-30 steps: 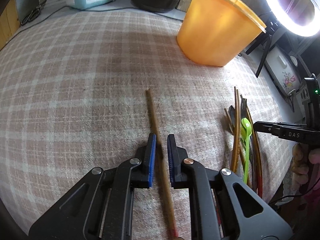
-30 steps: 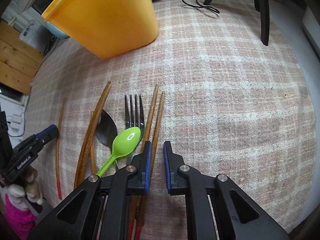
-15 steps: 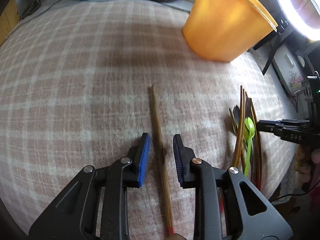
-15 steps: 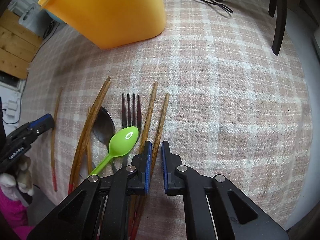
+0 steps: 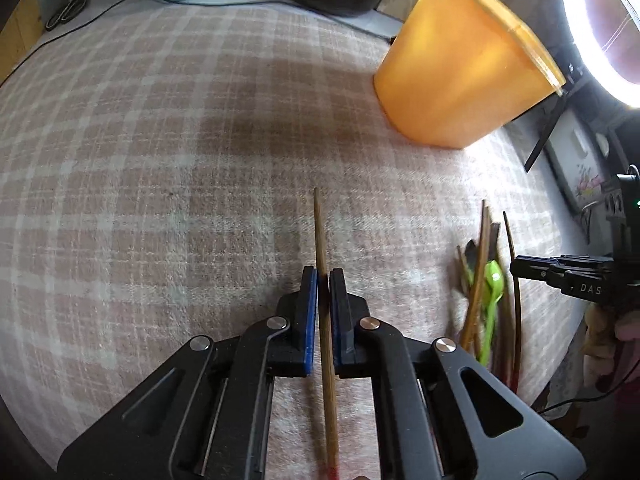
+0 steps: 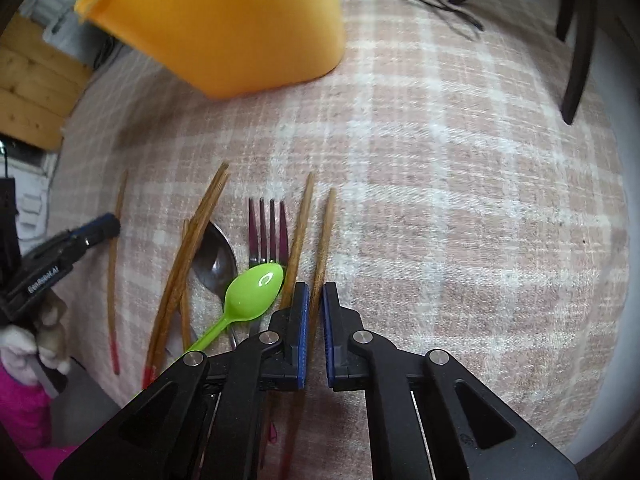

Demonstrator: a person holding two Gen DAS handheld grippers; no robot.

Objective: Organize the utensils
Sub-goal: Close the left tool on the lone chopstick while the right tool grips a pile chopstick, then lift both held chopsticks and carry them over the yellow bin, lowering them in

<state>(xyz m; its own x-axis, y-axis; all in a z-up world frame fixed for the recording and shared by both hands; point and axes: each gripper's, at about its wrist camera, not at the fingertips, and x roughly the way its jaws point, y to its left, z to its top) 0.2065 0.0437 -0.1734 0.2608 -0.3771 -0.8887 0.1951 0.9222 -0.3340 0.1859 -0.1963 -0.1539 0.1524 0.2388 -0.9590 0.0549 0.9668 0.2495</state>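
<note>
Both black grippers carry blue-padded fingers (image 5: 310, 312), silver pivot screws and white lettering.

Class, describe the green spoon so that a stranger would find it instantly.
Start at the tall orange plastic bucket on the checked cloth. In front of it lies a bundle of wooden chopsticks and metal cutlery. The small bright green plastic spoon lies on top, the only green piece.

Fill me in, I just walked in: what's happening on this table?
A person is sorting utensils with a tool in each hand. The left tool has closed on a lone chopstick lying on the cloth. The right tool is closed around another chopstick at the edge of a pile with a fork and green spoon. An orange tub stands beyond.
</note>
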